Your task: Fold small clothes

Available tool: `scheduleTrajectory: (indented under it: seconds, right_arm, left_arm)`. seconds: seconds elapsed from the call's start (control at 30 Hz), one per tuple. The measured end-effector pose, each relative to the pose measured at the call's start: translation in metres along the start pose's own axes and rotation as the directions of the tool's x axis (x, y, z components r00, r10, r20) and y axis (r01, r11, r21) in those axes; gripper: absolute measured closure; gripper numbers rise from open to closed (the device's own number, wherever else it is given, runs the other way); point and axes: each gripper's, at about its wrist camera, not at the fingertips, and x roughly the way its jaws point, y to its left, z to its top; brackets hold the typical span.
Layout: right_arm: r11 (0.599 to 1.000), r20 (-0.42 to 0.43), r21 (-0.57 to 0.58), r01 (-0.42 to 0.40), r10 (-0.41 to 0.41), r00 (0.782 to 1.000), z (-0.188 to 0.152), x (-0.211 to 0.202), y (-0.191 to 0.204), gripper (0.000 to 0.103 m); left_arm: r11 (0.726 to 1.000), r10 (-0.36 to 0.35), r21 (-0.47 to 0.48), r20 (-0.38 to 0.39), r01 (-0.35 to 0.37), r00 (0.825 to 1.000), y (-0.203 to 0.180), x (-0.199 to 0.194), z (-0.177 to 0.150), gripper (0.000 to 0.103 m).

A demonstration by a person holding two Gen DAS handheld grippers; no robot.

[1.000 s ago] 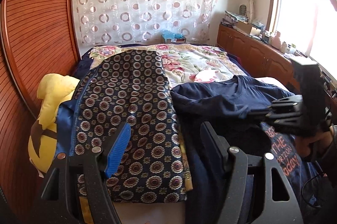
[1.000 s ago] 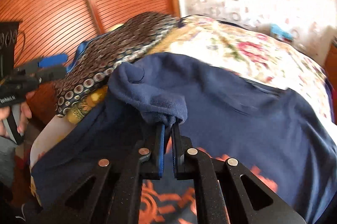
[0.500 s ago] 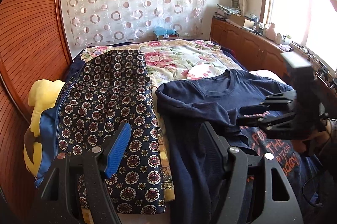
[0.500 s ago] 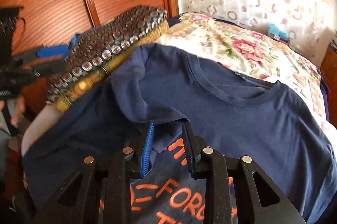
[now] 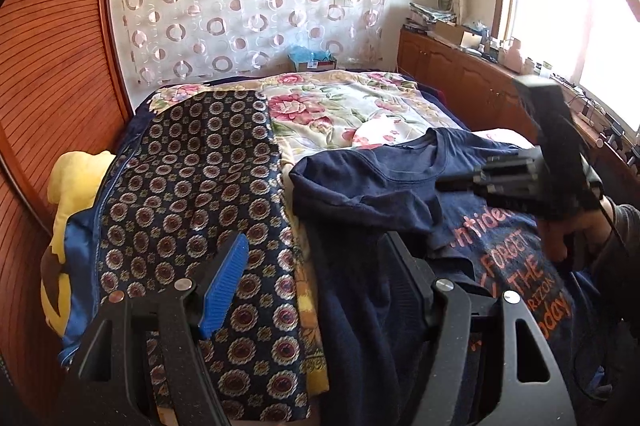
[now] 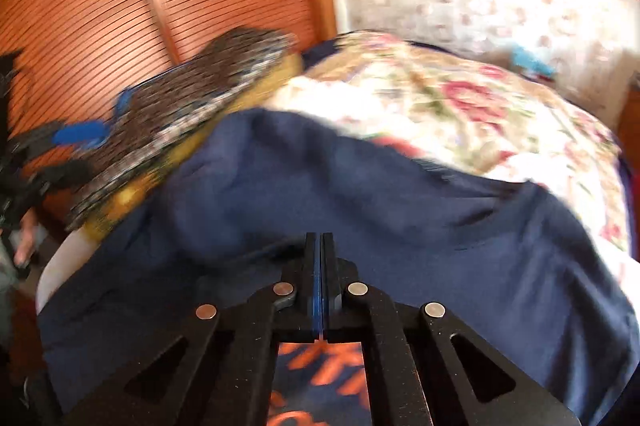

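Where the left wrist view looks down the bed, the left gripper (image 5: 316,274) stands spread and empty over the navy T-shirt (image 5: 360,194), which lies at 4 o'clock on the floral bedspread (image 5: 336,106), its sleeve folded in over the orange lettering. A patterned quilt (image 5: 192,186) lies at 9 o'clock, touching the shirt's edge. The right gripper (image 5: 444,182) reaches in from 3 o'clock, just over the shirt. In the blurred right wrist view, the right gripper (image 6: 322,238) has just been closing; its jaws are pressed together with nothing between them. Likely risks: the loose sleeve may slide back open, and the quilt's edge could snag the next fold.
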Motion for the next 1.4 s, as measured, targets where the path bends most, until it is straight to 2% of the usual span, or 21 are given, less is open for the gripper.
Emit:
scheduleTrajectory:
  seconds: [0.1, 0.3, 0.47, 0.53, 0.6, 0.73, 0.9, 1.07, 1.13, 1.17, 1.23, 1.3, 1.4]
  right_arm:
    - [0.997, 0.018, 0.024, 0.071, -0.072, 0.997, 0.002, -0.004, -0.018, 0.103]
    - [0.998, 0.035, 0.022, 0.056, -0.057, 0.998, -0.006, -0.017, -0.024, 0.103]
    - [0.997, 0.042, 0.025, 0.077, -0.078, 0.996, -0.017, -0.036, -0.027, 0.100]
    - [0.995, 0.037, 0.028, 0.094, -0.095, 0.995, -0.025, -0.051, -0.031, 0.096]
    - [0.992, 0.033, 0.036, 0.119, -0.120, 0.992, -0.033, -0.061, -0.035, 0.092]
    - [0.987, 0.032, 0.061, 0.150, -0.152, 0.988, -0.045, -0.079, -0.038, 0.084]
    - [0.979, 0.044, 0.091, 0.180, -0.184, 0.982, -0.064, -0.107, -0.039, 0.082]
    - [0.974, 0.058, 0.131, 0.184, -0.193, 0.979, -0.073, -0.120, -0.043, 0.082]
    - [0.973, 0.061, 0.144, 0.183, -0.193, 0.979, -0.075, -0.122, -0.042, 0.082]
    - [0.973, 0.063, 0.144, 0.183, -0.193, 0.979, -0.077, -0.123, -0.041, 0.082]
    - [0.973, 0.066, 0.146, 0.177, -0.188, 0.980, -0.078, -0.125, -0.040, 0.082]
    - [0.974, 0.068, 0.146, 0.172, -0.183, 0.981, -0.080, -0.126, -0.038, 0.082]
    - [0.977, 0.067, 0.138, 0.162, -0.172, 0.983, -0.081, -0.126, -0.034, 0.081]
  left_arm:
    - [1.000, -0.011, 0.015, -0.013, 0.012, 1.000, -0.005, 0.008, 0.004, 0.033]
    - [0.996, -0.034, 0.083, -0.054, 0.039, 0.998, -0.025, 0.026, 0.009, 0.033]
    - [0.981, -0.113, 0.154, -0.058, 0.121, 0.992, -0.052, 0.030, 0.017, 0.034]
    - [0.973, -0.146, 0.170, -0.069, 0.156, 0.987, -0.061, 0.033, 0.020, 0.042]
    - [0.966, -0.158, 0.194, -0.092, 0.173, 0.983, -0.068, 0.039, 0.021, 0.044]
    - [0.961, -0.117, 0.232, -0.158, 0.152, 0.981, -0.075, 0.058, 0.018, 0.044]
    - [0.951, -0.045, 0.290, -0.202, 0.104, 0.978, -0.074, 0.068, 0.013, 0.044]
    - [0.918, 0.051, 0.395, -0.203, 0.034, 0.978, -0.081, 0.081, 0.016, 0.044]
    - [0.910, 0.049, 0.412, -0.197, 0.038, 0.979, -0.081, 0.081, 0.019, 0.063]
    - [0.913, 0.039, 0.405, -0.196, 0.044, 0.980, -0.080, 0.080, 0.025, 0.067]
    - [0.929, 0.015, 0.366, -0.175, 0.051, 0.984, -0.073, 0.076, 0.035, 0.084]
    - [0.950, 0.011, 0.310, -0.140, 0.033, 0.990, -0.060, 0.071, 0.049, 0.084]
    - [0.963, 0.064, 0.267, -0.122, -0.030, 0.990, -0.040, 0.075, 0.065, 0.084]
